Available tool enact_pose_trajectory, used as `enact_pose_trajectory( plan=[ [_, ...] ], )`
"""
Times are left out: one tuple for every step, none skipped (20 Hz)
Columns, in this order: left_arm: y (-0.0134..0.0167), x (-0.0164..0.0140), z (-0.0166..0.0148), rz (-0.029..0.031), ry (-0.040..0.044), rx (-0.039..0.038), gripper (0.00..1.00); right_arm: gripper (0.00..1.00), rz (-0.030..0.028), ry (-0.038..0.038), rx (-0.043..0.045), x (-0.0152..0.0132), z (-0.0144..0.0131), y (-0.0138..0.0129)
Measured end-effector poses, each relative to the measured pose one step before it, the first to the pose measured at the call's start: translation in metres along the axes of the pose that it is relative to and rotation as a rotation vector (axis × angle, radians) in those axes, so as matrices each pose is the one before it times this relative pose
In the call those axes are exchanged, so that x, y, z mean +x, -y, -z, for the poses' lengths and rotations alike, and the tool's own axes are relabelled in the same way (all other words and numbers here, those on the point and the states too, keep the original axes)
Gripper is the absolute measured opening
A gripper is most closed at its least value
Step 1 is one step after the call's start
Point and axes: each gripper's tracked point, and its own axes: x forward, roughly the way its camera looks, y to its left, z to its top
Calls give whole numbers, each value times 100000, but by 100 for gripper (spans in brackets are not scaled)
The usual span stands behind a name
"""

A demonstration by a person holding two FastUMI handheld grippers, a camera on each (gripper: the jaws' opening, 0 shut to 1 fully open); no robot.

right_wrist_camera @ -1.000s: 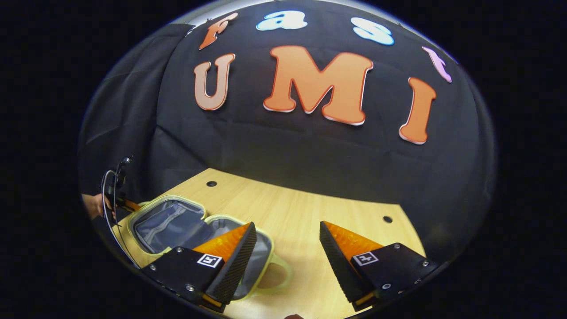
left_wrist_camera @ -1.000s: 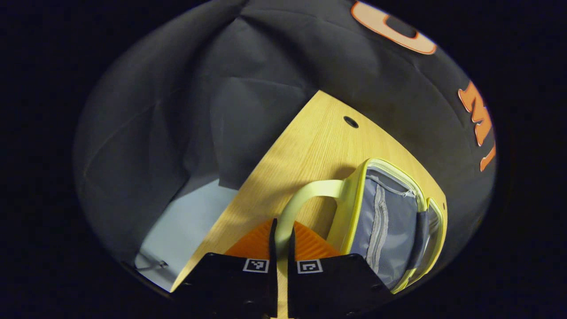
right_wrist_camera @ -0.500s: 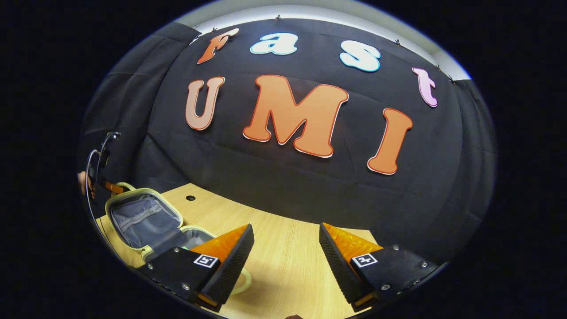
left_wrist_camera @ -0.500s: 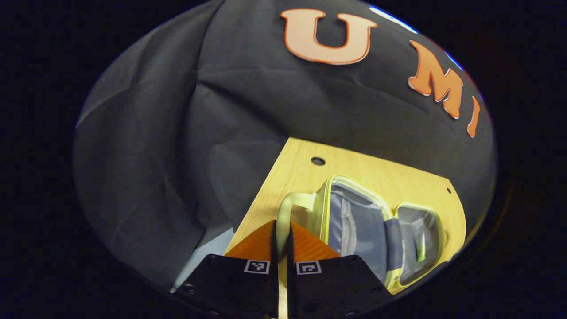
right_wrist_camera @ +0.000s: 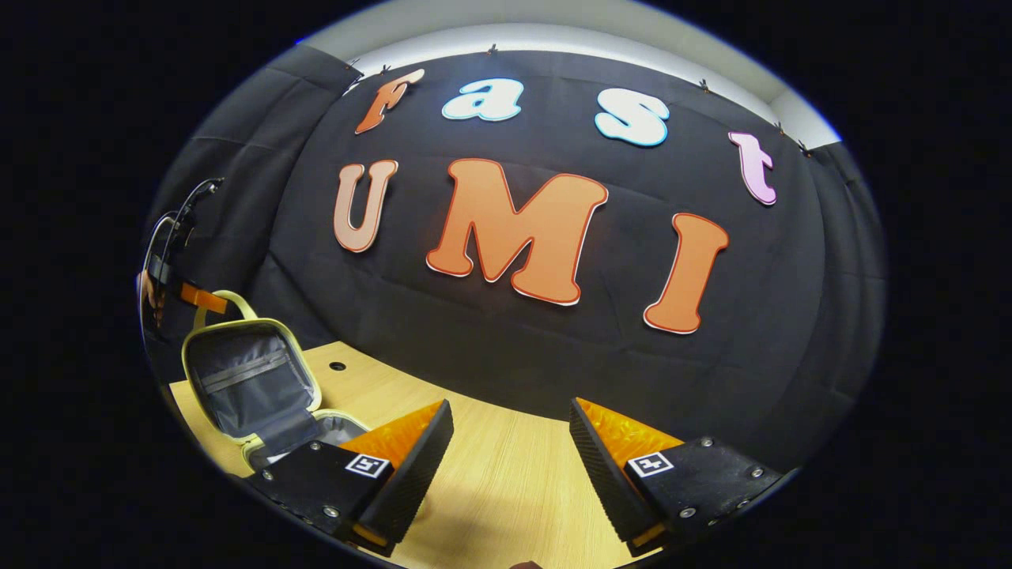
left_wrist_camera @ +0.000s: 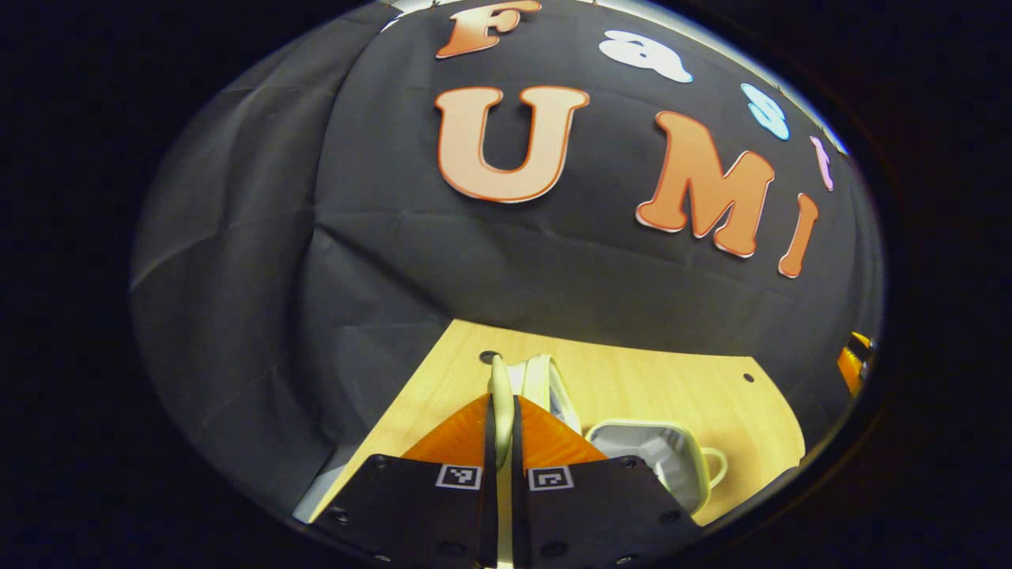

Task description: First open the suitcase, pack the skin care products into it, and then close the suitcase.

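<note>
A small pale yellow suitcase with grey lining stands open on the wooden table [right_wrist_camera: 490,482]. Its lid [right_wrist_camera: 245,371] is raised nearly upright over the base [right_wrist_camera: 336,431]. In the left gripper view the lid [left_wrist_camera: 547,383] shows edge-on, and my left gripper [left_wrist_camera: 501,403] is shut on the lid's handle [left_wrist_camera: 501,379]. The base [left_wrist_camera: 652,454], with its own handle [left_wrist_camera: 715,466], lies to the right of it. In the right gripper view the left gripper [right_wrist_camera: 194,298] and a hand [right_wrist_camera: 146,288] show at the lid's handle [right_wrist_camera: 221,299]. My right gripper [right_wrist_camera: 510,442] hangs open above bare table, right of the suitcase.
Black cloth walls close the booth behind and to the left of the table. Small round holes [left_wrist_camera: 489,357] [right_wrist_camera: 337,367] sit in the tabletop near its back edge. The right gripper [left_wrist_camera: 852,365] shows at the far right edge of the left gripper view.
The left gripper, still shut on the lid's handle, has swung the lid up from lying flat to nearly upright. The right gripper has tilted up and stayed open.
</note>
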Motion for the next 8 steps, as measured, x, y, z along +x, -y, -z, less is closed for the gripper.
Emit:
enact_pose_trajectory(
  plan=[
    [1669, -37, -458, 1956, 1326, 247, 7, 94, -490, 200, -49, -28, 199, 196],
    [1666, -173, -593, 2511, 731, -557, 7, 94, -373, -7, -194, -1, 208, 322],
    [1871, -70, -394, 2573, 1139, -323, 7, 94, 28, 296, -83, -135, 126, 294],
    [1550, 146, -116, 1694, 377, -195, 7, 94, -737, 360, 412, -122, 95, -5],
    [1527, -25, 10, 1739, 269, 108, 7, 94, 124, 110, 508, -143, 96, 156],
    [1373, 12, -128, 1994, 709, -240, 7, 94, -498, -254, 812, -202, 248, 128],
    [1780, 99, 51, 2960, 181, -567, 7, 94, 495, -230, 555, 285, -170, 409],
    [1657, 81, -97, 2693, 567, -1185, 7, 94, 279, -10, 355, -49, 83, 434]
  ],
)
